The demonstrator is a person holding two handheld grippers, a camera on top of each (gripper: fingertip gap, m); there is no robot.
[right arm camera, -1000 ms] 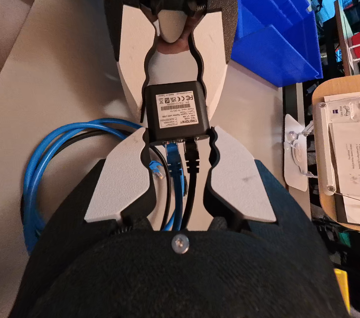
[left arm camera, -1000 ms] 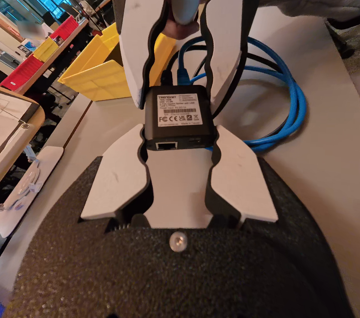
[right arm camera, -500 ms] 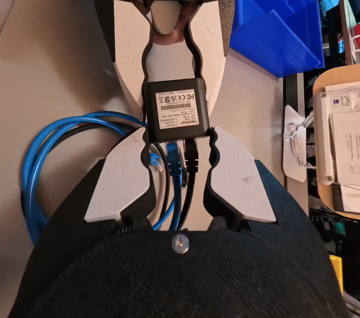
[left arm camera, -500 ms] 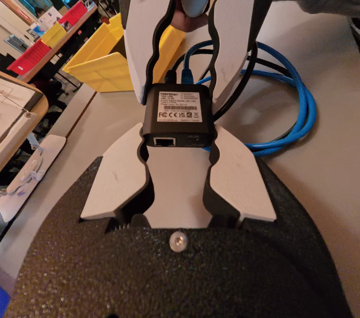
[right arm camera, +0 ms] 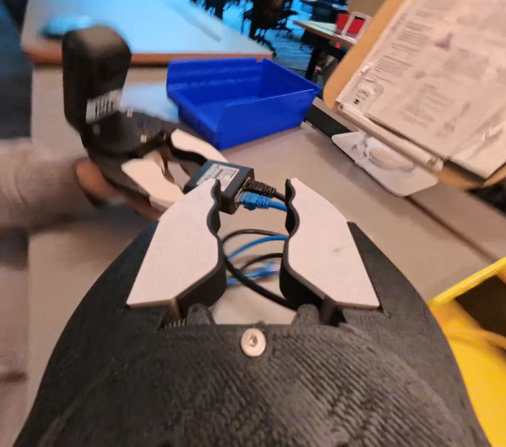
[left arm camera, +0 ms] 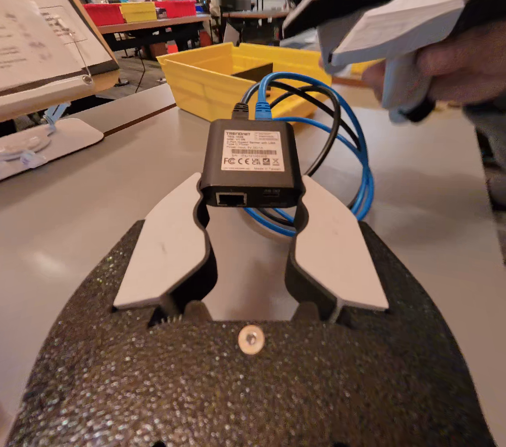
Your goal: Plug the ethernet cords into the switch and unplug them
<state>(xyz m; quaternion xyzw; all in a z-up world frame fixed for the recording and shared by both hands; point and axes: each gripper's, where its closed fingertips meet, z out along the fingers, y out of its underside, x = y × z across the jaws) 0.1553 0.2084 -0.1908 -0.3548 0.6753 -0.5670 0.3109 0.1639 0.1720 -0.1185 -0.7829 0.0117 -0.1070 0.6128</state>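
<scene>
yellow bin (left arm camera: 219, 78), blue bin (right arm camera: 241, 102) and a document stand (left arm camera: 41, 37) on the table (left arm camera: 109, 187)

matt black plastic switch (left arm camera: 250, 160), smooth table (left arm camera: 109, 187)

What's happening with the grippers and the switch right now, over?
Left gripper shut on the switch. Right gripper open, empty. Black cord and blue cord plugged in. Path clear.

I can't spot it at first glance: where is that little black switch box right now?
In the left wrist view the switch sits mid-frame, its near end between the left gripper fingers, above the grey table, just in front of the yellow bin.
</scene>
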